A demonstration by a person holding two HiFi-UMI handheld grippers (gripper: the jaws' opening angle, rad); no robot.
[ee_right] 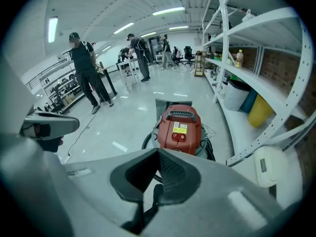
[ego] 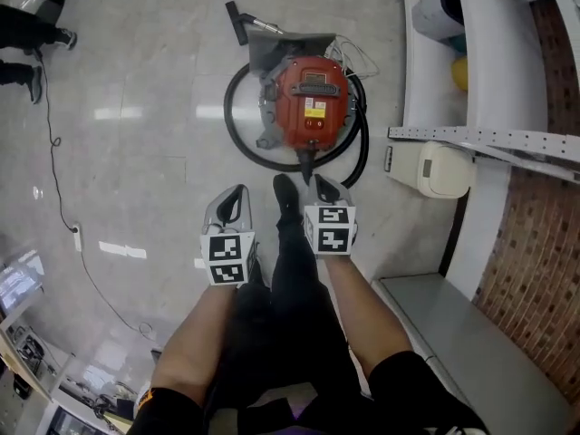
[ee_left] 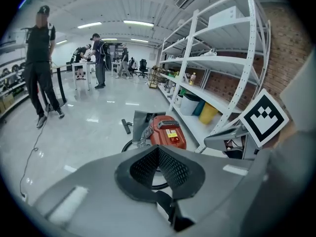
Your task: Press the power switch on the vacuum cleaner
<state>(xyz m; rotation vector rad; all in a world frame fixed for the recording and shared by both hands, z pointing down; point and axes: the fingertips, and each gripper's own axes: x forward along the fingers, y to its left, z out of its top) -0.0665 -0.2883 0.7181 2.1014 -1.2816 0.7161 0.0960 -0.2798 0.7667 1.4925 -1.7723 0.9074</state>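
Note:
The red vacuum cleaner (ego: 311, 102) stands on the grey floor ahead of me, ringed by its black hose (ego: 237, 134). Its red power switch (ee_right: 180, 137) sits below a yellow label on the side facing me. My left gripper (ego: 237, 194) and right gripper (ego: 325, 185) hover side by side in front of my legs, well short of the vacuum. Both are shut, pads meeting at the tips with nothing between them. The left gripper view shows the vacuum (ee_left: 167, 132) just past the left gripper (ee_left: 158, 148). In the right gripper view the vacuum (ee_right: 180, 125) is centred beyond the right gripper (ee_right: 159, 153).
White metal shelving (ego: 471, 62) with a white box (ego: 441, 169) at its foot runs along the brick wall on the right. The hose nozzle (ego: 237, 21) lies behind the vacuum. A thin cable (ego: 63, 198) trails across the floor at left. People (ee_right: 86, 68) stand farther off.

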